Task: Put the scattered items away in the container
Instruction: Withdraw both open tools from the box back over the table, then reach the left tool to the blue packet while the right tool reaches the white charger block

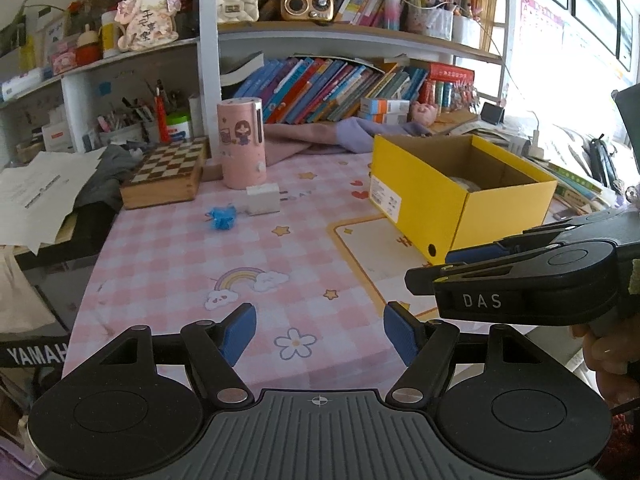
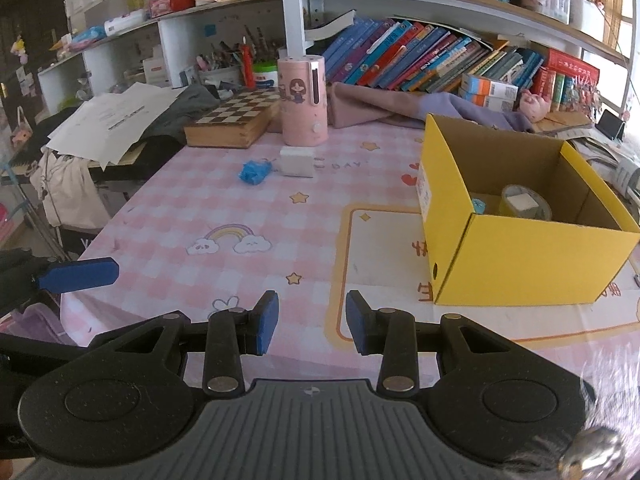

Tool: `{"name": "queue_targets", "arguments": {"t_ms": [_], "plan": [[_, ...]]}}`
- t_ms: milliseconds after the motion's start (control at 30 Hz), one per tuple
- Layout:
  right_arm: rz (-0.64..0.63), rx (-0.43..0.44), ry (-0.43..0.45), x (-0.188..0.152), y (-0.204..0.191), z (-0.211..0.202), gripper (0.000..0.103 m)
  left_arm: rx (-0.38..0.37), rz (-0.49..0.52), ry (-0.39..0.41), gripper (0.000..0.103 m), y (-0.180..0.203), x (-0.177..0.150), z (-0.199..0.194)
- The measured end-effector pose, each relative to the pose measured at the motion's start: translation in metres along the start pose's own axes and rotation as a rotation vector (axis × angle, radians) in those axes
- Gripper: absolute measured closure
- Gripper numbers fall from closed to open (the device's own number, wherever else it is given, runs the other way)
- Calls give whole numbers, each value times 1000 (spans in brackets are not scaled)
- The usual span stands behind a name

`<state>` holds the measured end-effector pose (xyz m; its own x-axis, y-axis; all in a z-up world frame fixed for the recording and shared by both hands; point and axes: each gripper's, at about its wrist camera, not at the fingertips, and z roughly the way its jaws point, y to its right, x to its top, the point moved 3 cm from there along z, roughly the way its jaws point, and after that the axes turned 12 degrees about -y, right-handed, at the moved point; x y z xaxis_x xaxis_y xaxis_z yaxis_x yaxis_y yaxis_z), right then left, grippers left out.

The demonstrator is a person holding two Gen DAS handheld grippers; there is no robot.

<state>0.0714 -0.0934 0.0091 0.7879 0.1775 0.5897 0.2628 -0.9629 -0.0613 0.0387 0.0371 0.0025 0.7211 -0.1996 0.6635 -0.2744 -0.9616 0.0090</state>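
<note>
**Two items left on the checked tabletop, both grippers empty**

You are holding the left gripper (image 1: 319, 334) low over the pink checked tabletop (image 1: 180, 248) with its blue-padded fingers (image 1: 240, 332) spread wide and nothing between them. You are keeping the right gripper (image 2: 312, 322) beside it, fingers narrower but also gripping nothing. The open yellow cardboard box (image 2: 520, 260) is sitting to the right, already holding a roll of tape (image 2: 526, 202) and a small blue item. Still waiting well ahead are a crumpled blue wrapper (image 2: 255, 171) and, just beside it, a small white rectangular block (image 2: 297, 162) in front of the pink cylindrical canister (image 2: 302, 100). The wrapper looks light and soft, likely to crush and slip, so pinching its bulk from above seems wise. The block looks rigid; gripping its flat opposite sides should hold.
</note>
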Motion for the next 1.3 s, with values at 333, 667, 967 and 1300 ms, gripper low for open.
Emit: {"name": "queue_targets", "arguments": {"t_ms": [333,667,967,1300], "plan": [[-12,28,-7,18,-1,20,67,25,-7,-16,31,-13,14,18],[-10,38,-15,49,10,47,65,44,-11,-22,31,-24,42,44],[-8,57,-2,90,22,72,62,62,-45,-42,31,-40,69,75],[-29,83,-62,119,29,112,59,81,-95,-90,31,-53,87,106]]}}
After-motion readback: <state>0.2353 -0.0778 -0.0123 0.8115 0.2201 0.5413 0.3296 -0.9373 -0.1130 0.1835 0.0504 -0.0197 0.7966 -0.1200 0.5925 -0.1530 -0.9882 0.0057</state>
